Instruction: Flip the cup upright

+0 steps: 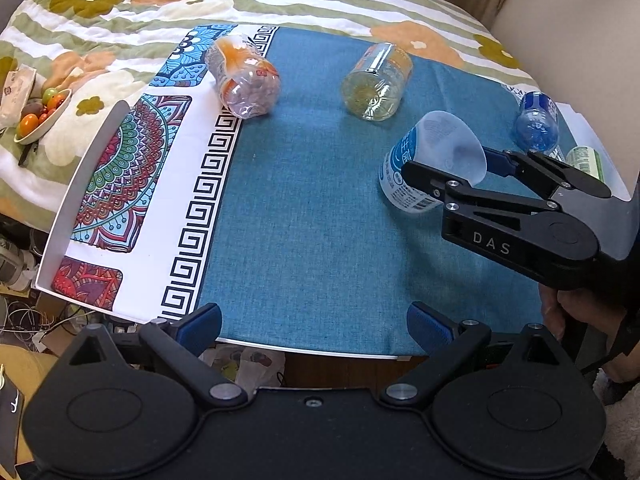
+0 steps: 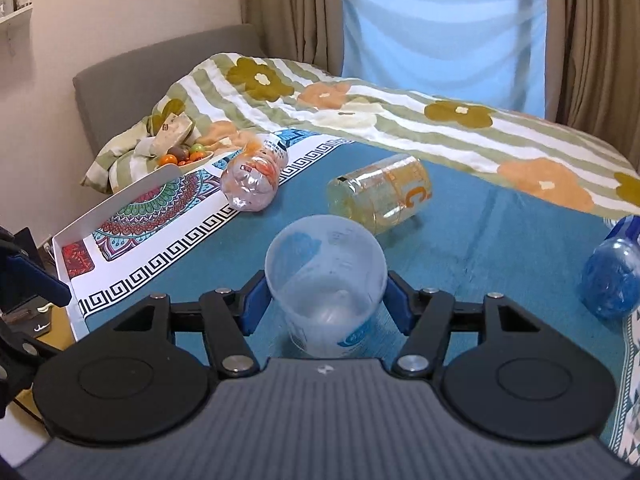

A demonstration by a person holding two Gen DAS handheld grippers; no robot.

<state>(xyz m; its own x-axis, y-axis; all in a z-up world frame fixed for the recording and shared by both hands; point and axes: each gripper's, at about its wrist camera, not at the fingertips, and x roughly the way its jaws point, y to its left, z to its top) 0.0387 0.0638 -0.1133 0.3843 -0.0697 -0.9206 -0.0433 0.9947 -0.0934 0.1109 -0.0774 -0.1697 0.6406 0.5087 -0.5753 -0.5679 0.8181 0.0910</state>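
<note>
A translucent white plastic cup (image 2: 326,280) with blue print is held between the blue pads of my right gripper (image 2: 325,300), mouth facing up toward the camera, tilted. In the left wrist view the cup (image 1: 432,160) hangs tilted above the blue cloth (image 1: 320,208) at the right, gripped by the right gripper (image 1: 460,172). My left gripper (image 1: 316,328) is open and empty at the table's near edge, well left of and below the cup.
Bottles lie on their sides on the cloth: an orange one (image 1: 244,76), a yellow one (image 1: 378,82), a blue one (image 1: 538,122) and a green-labelled one (image 1: 586,162). A bowl of small fruit (image 1: 42,114) sits on the floral blanket at left.
</note>
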